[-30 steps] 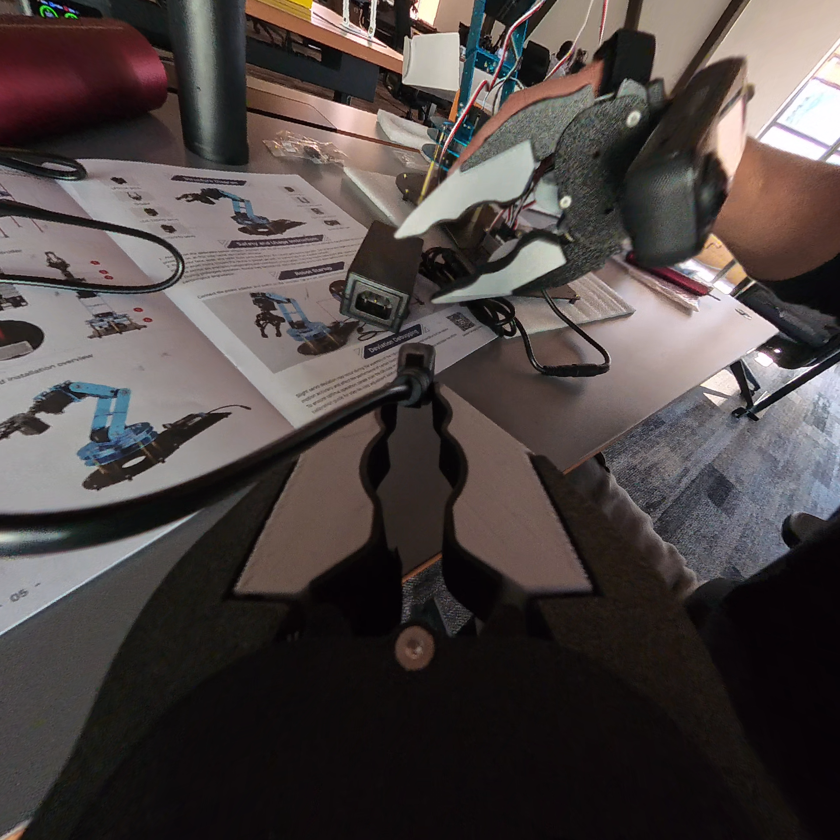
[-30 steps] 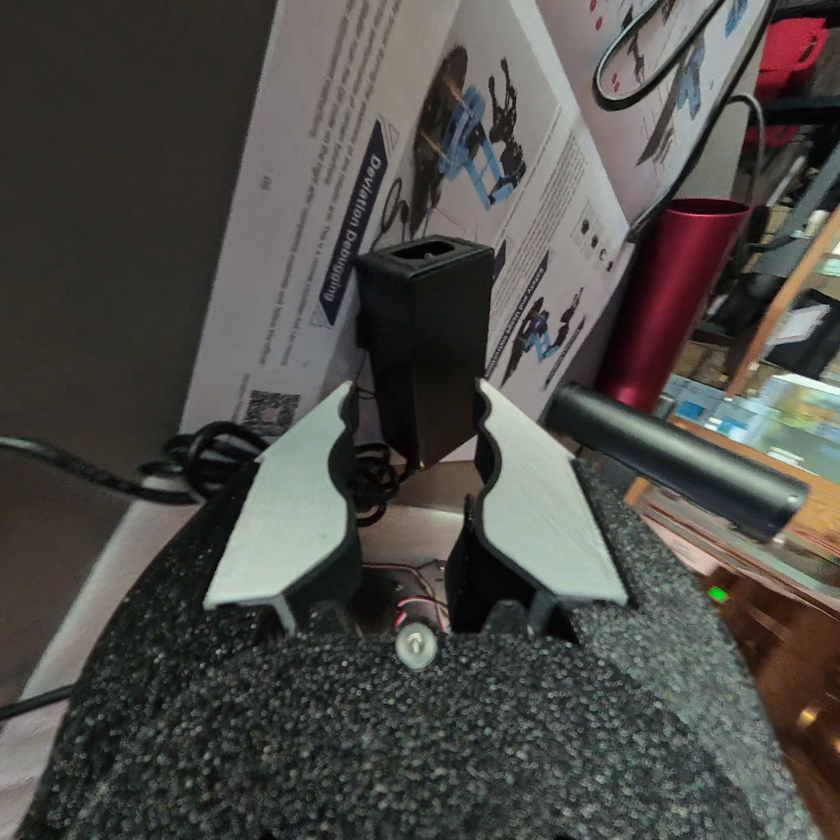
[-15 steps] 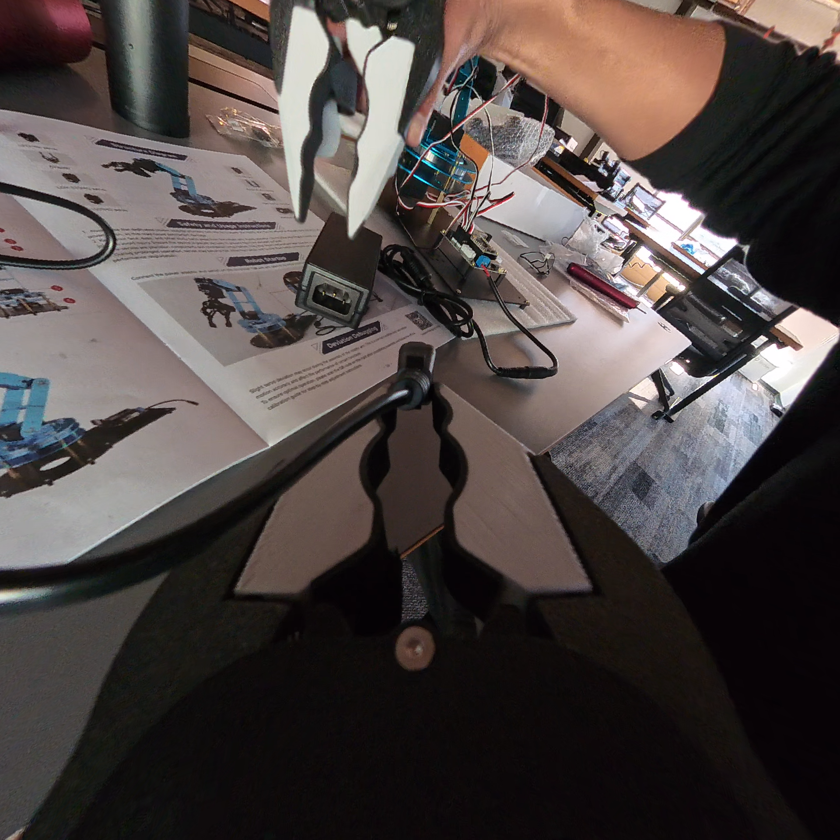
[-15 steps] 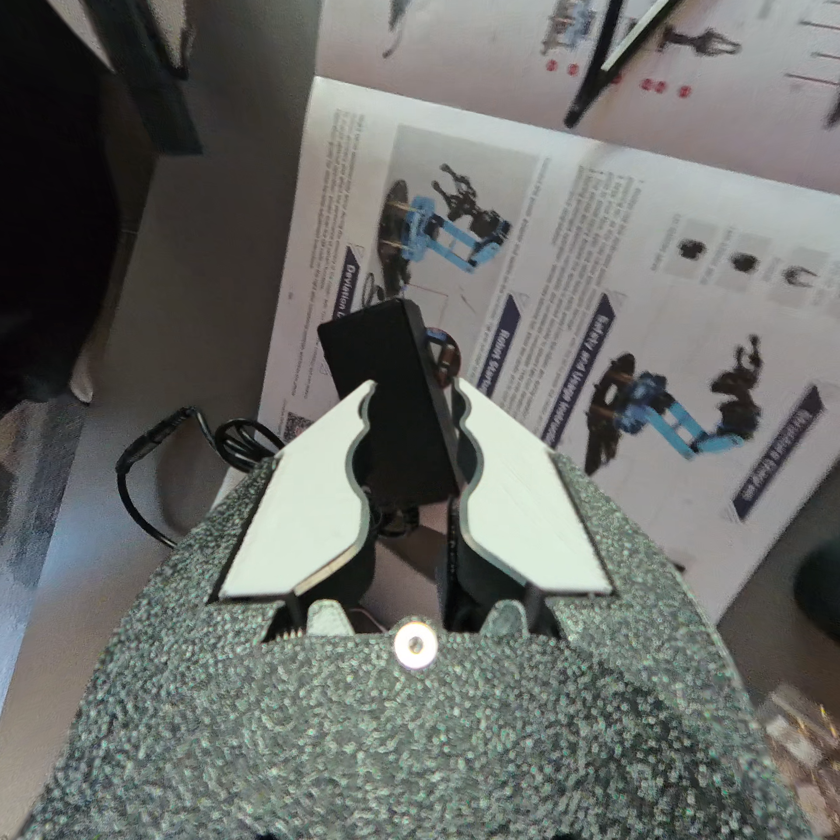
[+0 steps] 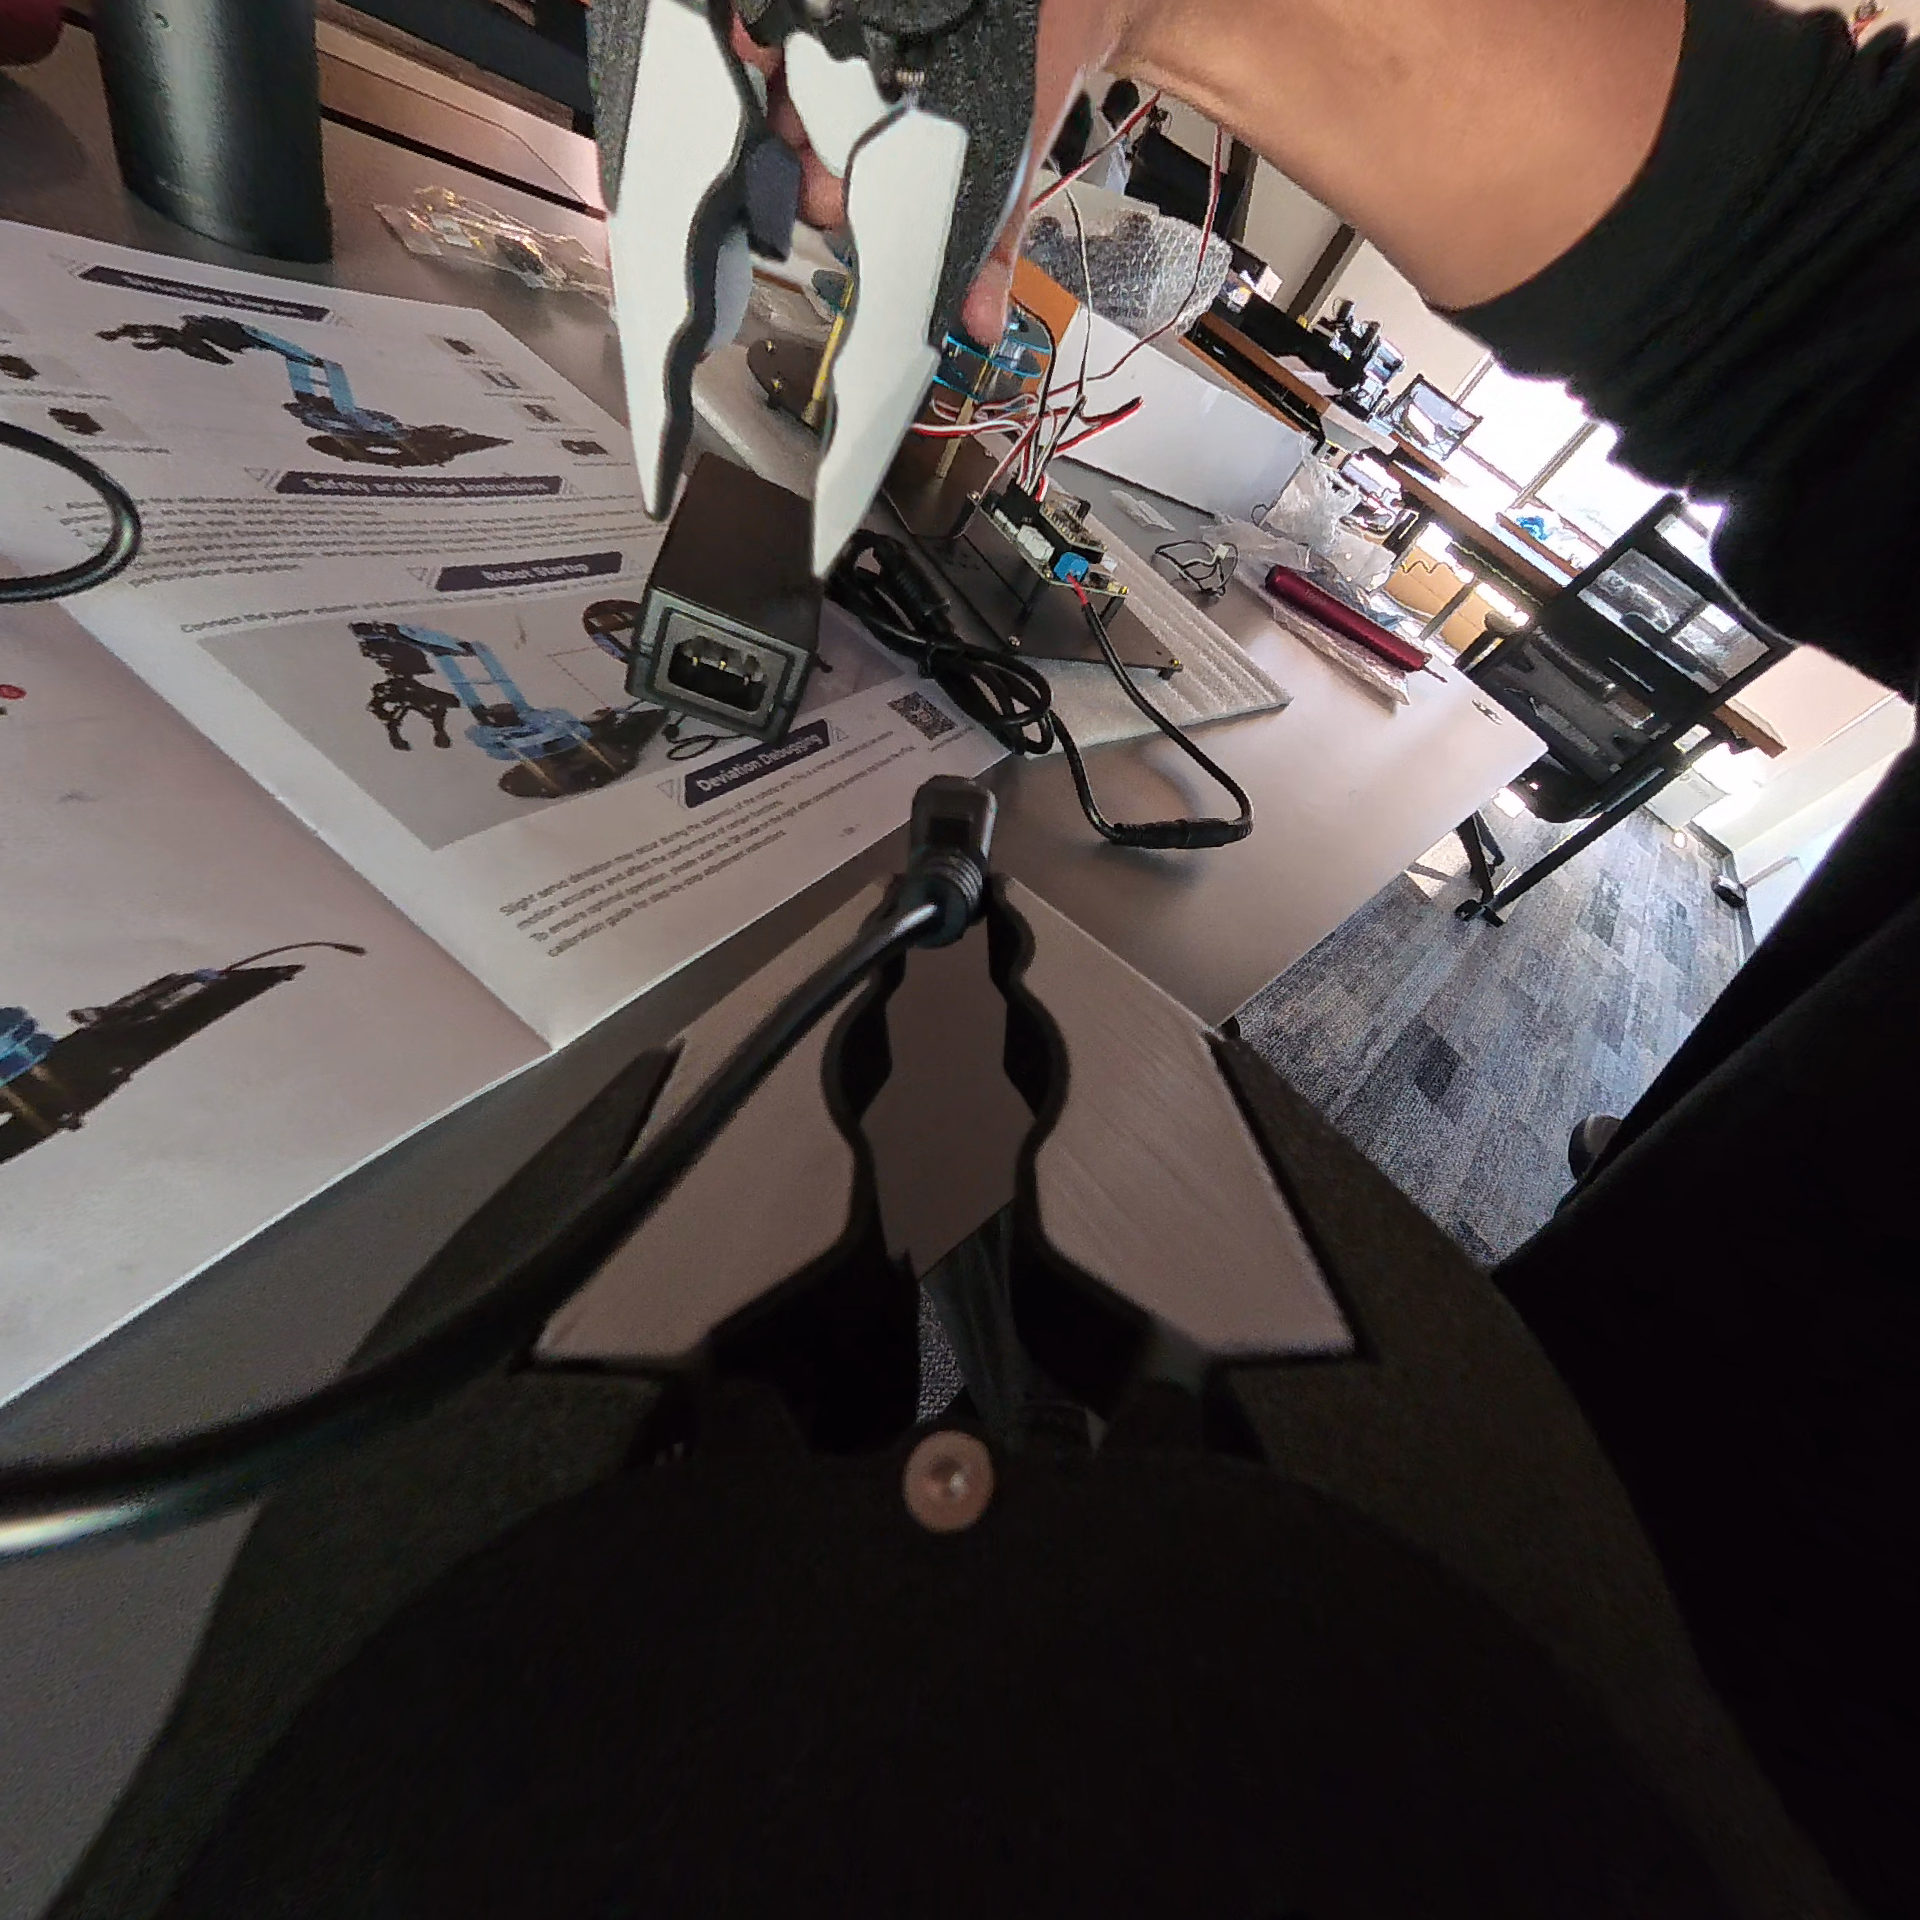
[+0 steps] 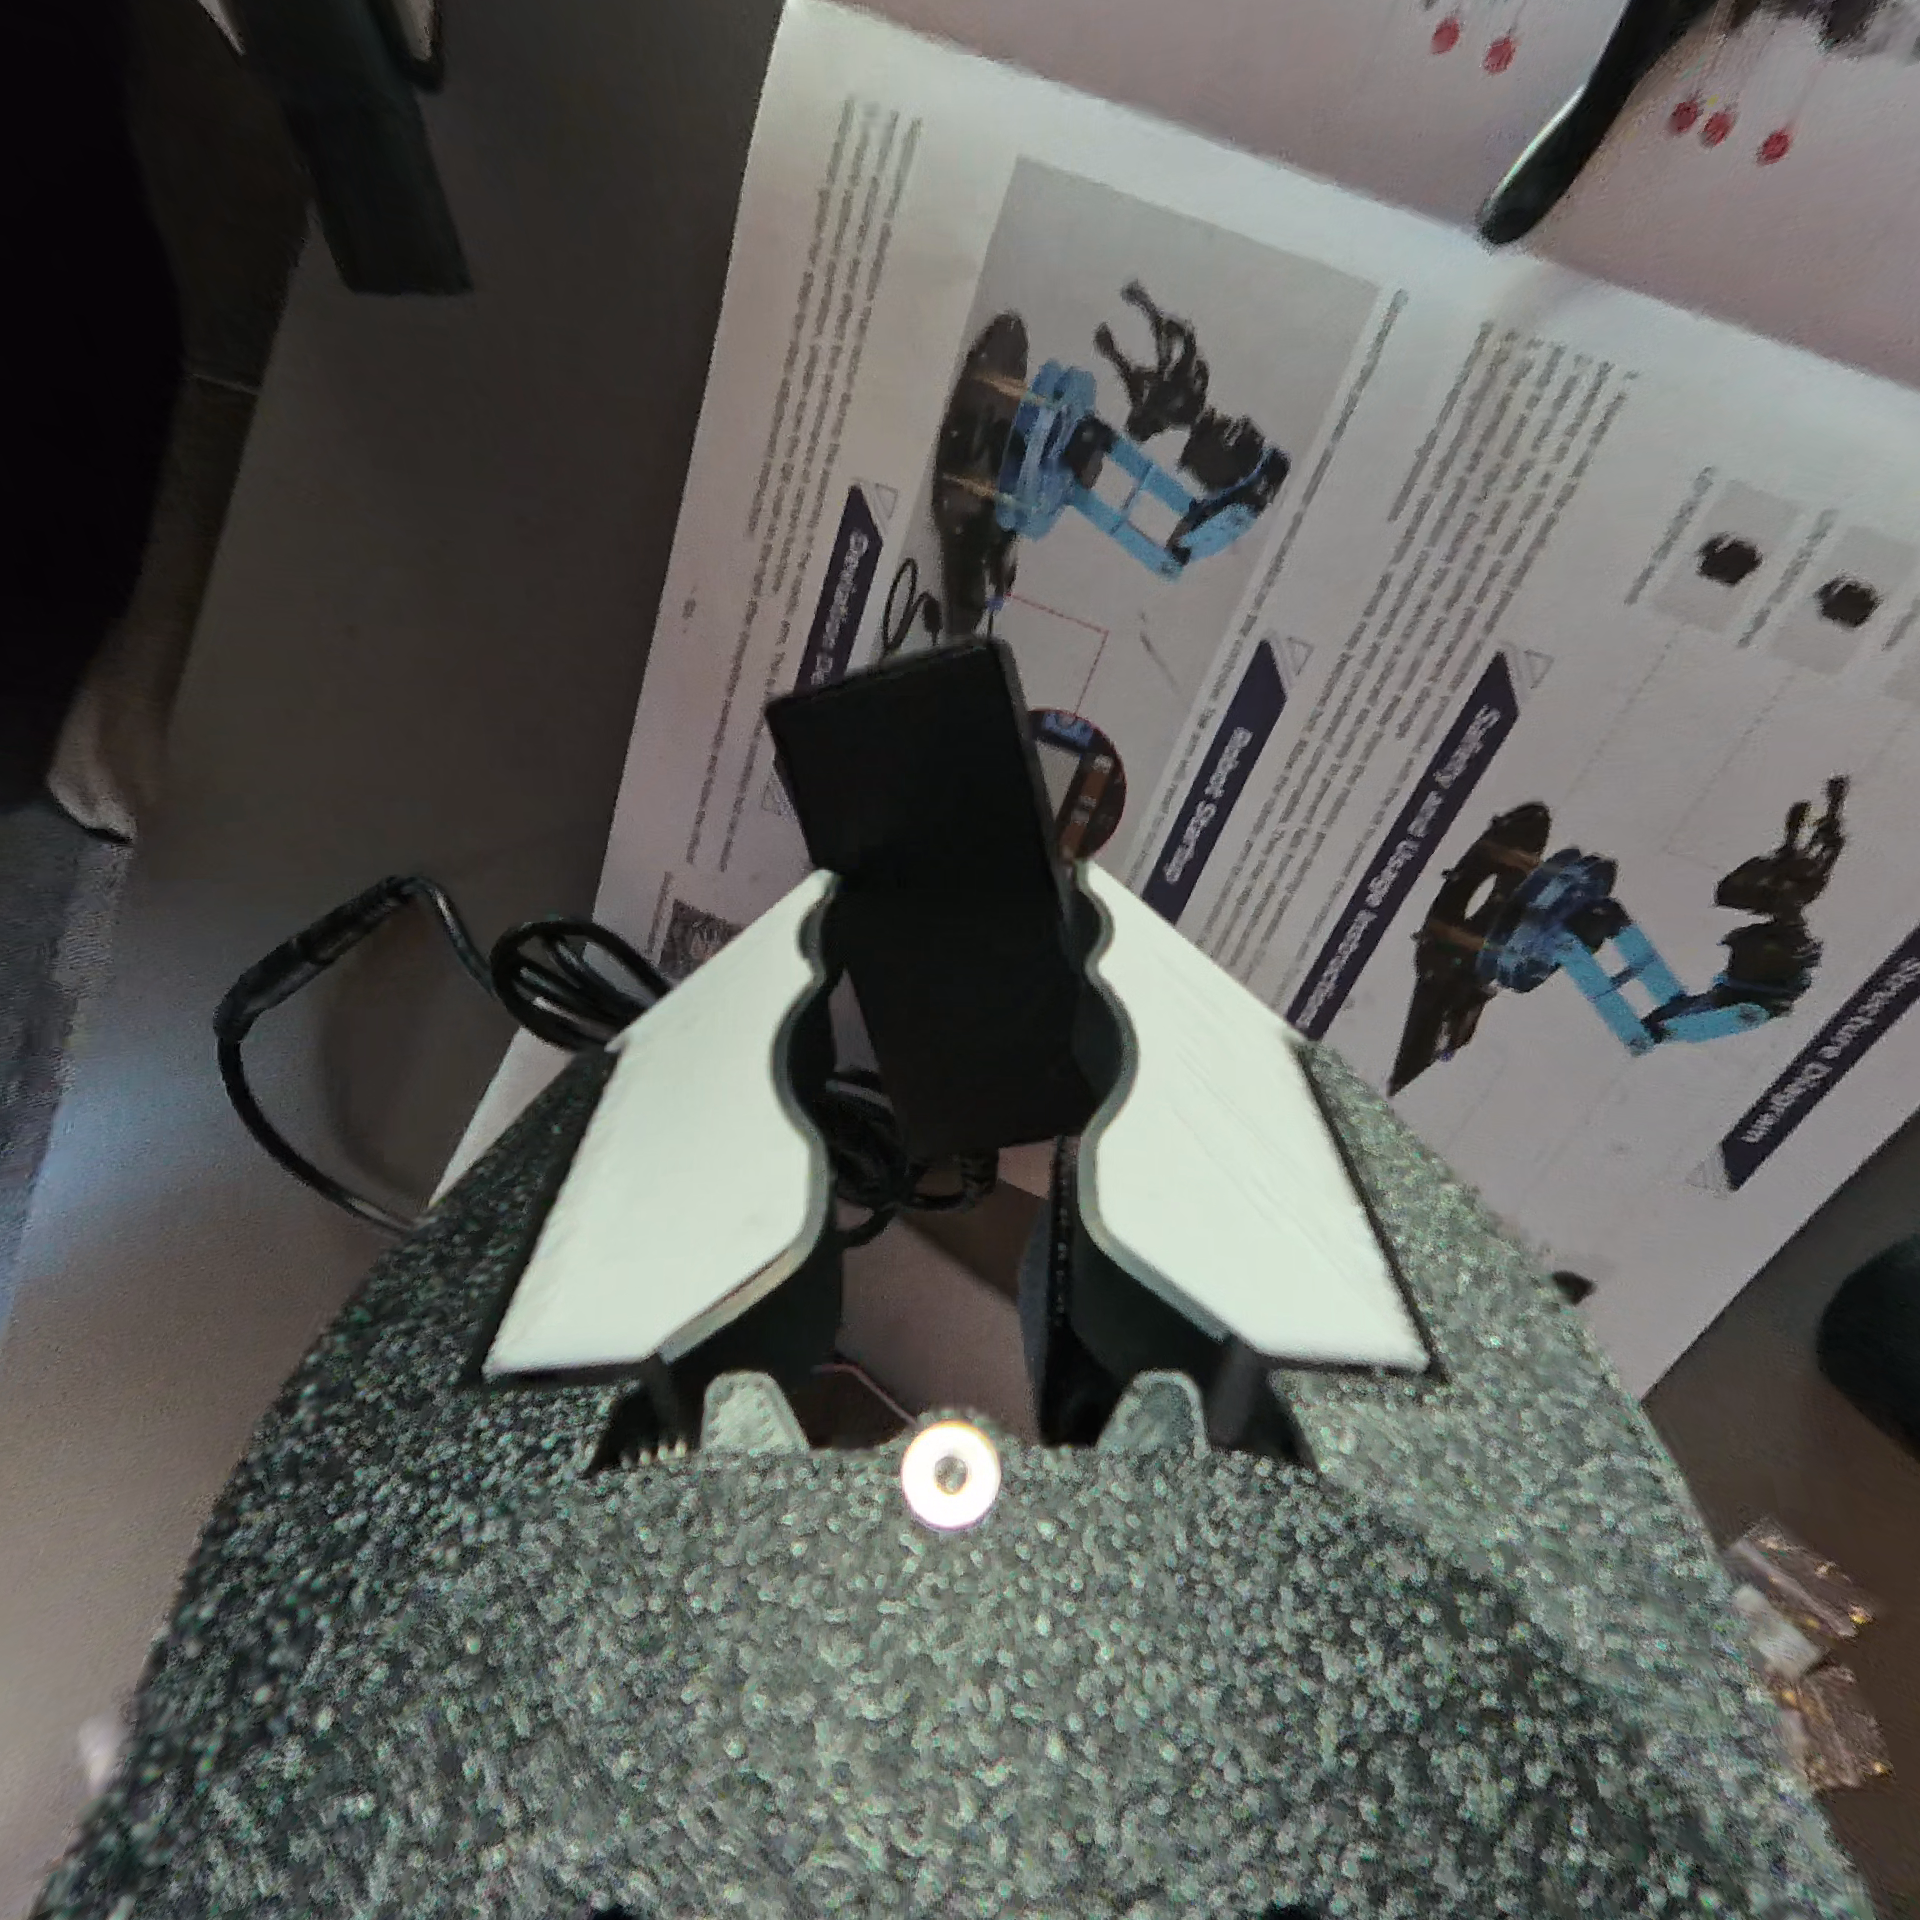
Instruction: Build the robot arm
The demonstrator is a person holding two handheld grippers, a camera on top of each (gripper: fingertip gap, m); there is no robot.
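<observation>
My left gripper (image 5: 948, 909) is shut on a black cable plug (image 5: 943, 826), held just above the table's front edge; the cable (image 5: 582, 1174) trails off to the left. A black power adapter (image 5: 727, 613) lies on a printed instruction sheet (image 5: 312, 727), its socket end facing my left gripper. My right gripper (image 5: 738, 530) comes down from above, open, with a finger on each side of the adapter's rear half. In the right wrist view the adapter (image 6: 935, 831) sits between the white fingers (image 6: 686, 1122) of the right gripper (image 6: 956, 894).
The adapter's thin coiled lead (image 5: 956, 665) ends in a barrel plug (image 5: 1174, 831) near the table edge. A small robot kit with a circuit board and wires (image 5: 1049, 520) stands behind. A dark cylinder (image 5: 208, 125) stands at far left, a red tube (image 5: 1340, 623) far right. My hands' fingertips stand some 15 cm from each other.
My right gripper swung from the right side to above the adapter and came down with its fingers astride it. My left gripper kept its hold on the plug.
</observation>
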